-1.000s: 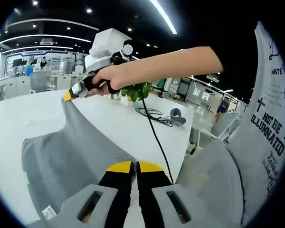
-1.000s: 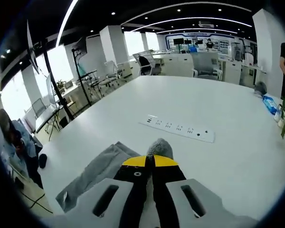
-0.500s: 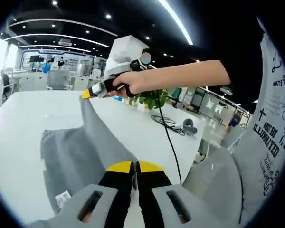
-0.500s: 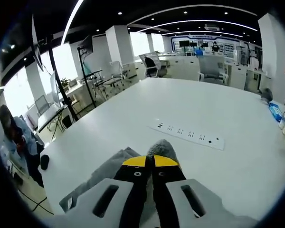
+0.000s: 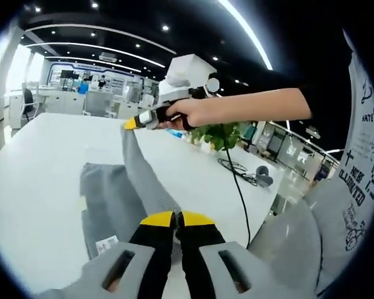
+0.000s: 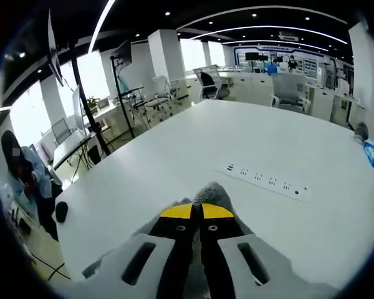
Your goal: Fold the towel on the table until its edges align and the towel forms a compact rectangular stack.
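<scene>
The grey towel (image 5: pixel 121 199) is held lifted off the white bench (image 5: pixel 37 168) by one edge, which is stretched taut between the two pairs of tongs, while the rest hangs down and lies crumpled on the bench, a small label (image 5: pixel 106 244) showing near its lower edge. From here, the main risk is judged to be a slip: if the stretched edge is pulled tighter, a corner could be drawn out of one pair of tongs and the towel dropped in a heap. A skewed fold is also thought likely if the two corners are lowered at unequal heights, so that the edges would not line up. The left tongs (image 5: pixel 176 218) are seen closed, yellow tips together, with the near corner pinched between them. The right tongs (image 5: pixel 132 123) are seen farther off, gripped by a hand (image 5: pixel 188 114), closed on the far corner; in the right gripper view a tuft of grey cloth pokes out beyond the shut tips. A power strip (image 6: pixel 267 181) lies farther along the bench, well apart from the towel.
</scene>
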A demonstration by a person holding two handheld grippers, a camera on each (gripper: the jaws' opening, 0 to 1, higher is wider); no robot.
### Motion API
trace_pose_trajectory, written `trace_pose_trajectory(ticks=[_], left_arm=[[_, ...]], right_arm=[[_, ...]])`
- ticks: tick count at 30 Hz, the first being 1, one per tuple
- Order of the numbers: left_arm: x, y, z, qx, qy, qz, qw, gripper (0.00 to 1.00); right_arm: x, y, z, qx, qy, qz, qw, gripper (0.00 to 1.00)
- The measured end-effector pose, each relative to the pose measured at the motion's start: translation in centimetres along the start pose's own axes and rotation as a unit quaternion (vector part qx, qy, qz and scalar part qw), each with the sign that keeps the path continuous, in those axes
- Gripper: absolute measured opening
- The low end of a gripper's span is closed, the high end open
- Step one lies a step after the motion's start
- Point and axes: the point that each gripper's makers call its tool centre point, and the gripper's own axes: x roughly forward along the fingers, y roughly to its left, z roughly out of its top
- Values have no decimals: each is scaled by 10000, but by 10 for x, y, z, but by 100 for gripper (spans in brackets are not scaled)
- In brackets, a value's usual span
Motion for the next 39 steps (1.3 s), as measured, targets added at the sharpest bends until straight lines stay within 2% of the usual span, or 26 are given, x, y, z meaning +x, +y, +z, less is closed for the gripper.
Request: trace_pose_trajectory(ticks=[4, 7, 13, 16, 18, 25, 27, 29, 39], left_arm=[[-6, 3, -1, -60, -51, 71, 9999, 3], [-9, 13, -6, -189, -62, 177, 9996, 3], [-15, 30, -17, -343, -42, 338, 9988, 3], [-16, 37, -25, -434, -38, 425, 9981, 3], [-16, 47, -38, -501, 39, 525, 9974, 3], [-18, 55, -53, -741, 21, 708, 9947, 3], [-19, 58, -56, -802, -20, 758, 9939, 3], [-19, 62, -60, -881, -44, 810, 9928, 3], [-20, 80, -83, -1108, 166, 1144, 9871, 3]], right_arm=[[3, 16, -1, -40, 22, 75, 10000, 0], [6, 25, -2, -63, 45, 116, 9999, 0], [29, 29, -11, -114, 181, 120, 9997, 0], [35, 34, -17, -199, 261, 138, 9994, 0], [39, 40, -24, -325, 391, 152, 9986, 0], [51, 55, -29, -366, 458, 237, 9980, 0], [63, 52, -31, -419, 516, 235, 9975, 0], [65, 55, -34, -430, 558, 214, 9973, 0], [91, 59, -49, -446, 742, 228, 9960, 0]])
